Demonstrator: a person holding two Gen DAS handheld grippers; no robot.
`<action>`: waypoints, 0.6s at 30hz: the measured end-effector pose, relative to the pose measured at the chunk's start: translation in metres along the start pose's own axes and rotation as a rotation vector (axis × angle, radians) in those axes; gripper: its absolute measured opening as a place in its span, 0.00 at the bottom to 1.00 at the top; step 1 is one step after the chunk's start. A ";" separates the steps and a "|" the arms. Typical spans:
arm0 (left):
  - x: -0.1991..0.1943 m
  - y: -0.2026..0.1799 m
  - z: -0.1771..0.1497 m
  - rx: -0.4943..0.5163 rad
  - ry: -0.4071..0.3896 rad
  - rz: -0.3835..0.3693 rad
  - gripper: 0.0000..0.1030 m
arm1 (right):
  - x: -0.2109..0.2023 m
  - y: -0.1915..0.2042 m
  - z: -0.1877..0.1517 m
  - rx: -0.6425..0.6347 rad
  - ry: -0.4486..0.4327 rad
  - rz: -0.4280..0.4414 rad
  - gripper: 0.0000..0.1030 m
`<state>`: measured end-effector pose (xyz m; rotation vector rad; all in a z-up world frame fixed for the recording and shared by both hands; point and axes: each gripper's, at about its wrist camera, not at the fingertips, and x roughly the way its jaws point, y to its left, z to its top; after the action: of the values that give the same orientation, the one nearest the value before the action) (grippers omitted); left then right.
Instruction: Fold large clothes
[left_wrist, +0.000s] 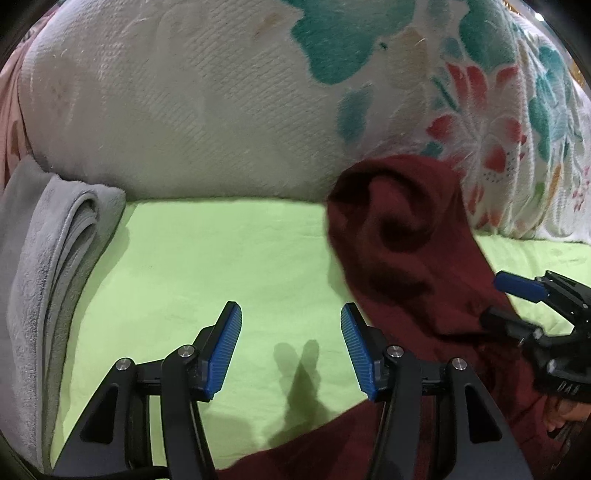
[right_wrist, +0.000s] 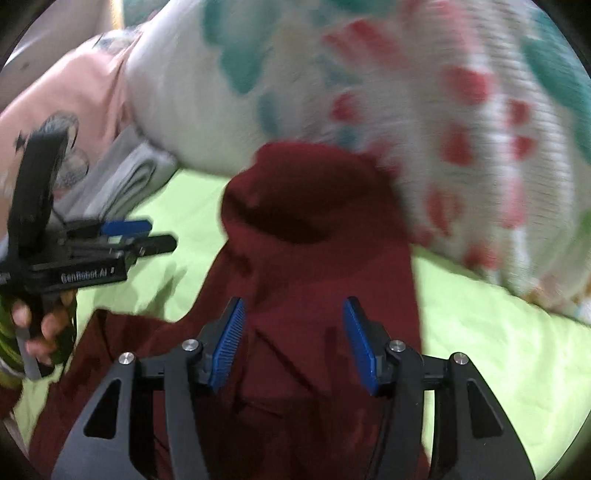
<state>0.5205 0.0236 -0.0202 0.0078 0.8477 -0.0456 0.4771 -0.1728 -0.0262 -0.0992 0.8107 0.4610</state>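
We have a dark red garment (right_wrist: 317, 258) lying bunched on the bed's green sheet (left_wrist: 207, 258), its far end humped up against the floral blanket (left_wrist: 207, 110), the near part spread toward us. A folded grey towel (left_wrist: 55, 240) sits at the sheet's left edge, well apart from the garment.

Left tool (left_wrist: 291, 347): fingers apart, nothing between them, hovering over bare sheet just beside the garment's left edge. Right tool (right_wrist: 293, 343): fingers apart too, over the red cloth; no pad is seen pressing on it, so we call it not gripped. In the left wrist view the right tool sits at the garment's right side, with a hand behind it.

Handling, as we judge it: soft, limp knit, light for its size, no stiffness at all. It will sag and drag on the sheet, and a single-layer pinch may slip. Not fragile. We cannot tell sleeve from body in the hump; the right wrist view is blurred.

Where to grab: we'd pinch at an edge or seam fold, where the cloth doubles up, one tool on each side, well apart, so it hangs flat when lifted.
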 end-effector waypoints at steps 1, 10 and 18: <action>0.002 0.004 -0.001 0.000 0.004 0.003 0.55 | 0.009 0.007 -0.001 -0.035 0.016 -0.007 0.54; 0.014 0.014 0.003 -0.049 0.019 -0.028 0.55 | 0.052 0.017 0.019 -0.089 0.029 -0.006 0.32; 0.016 -0.009 0.011 0.025 -0.005 -0.043 0.55 | -0.014 -0.040 0.016 0.105 -0.122 -0.045 0.04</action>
<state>0.5393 0.0132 -0.0247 0.0128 0.8426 -0.0970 0.4971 -0.2094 -0.0091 0.0077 0.7098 0.3777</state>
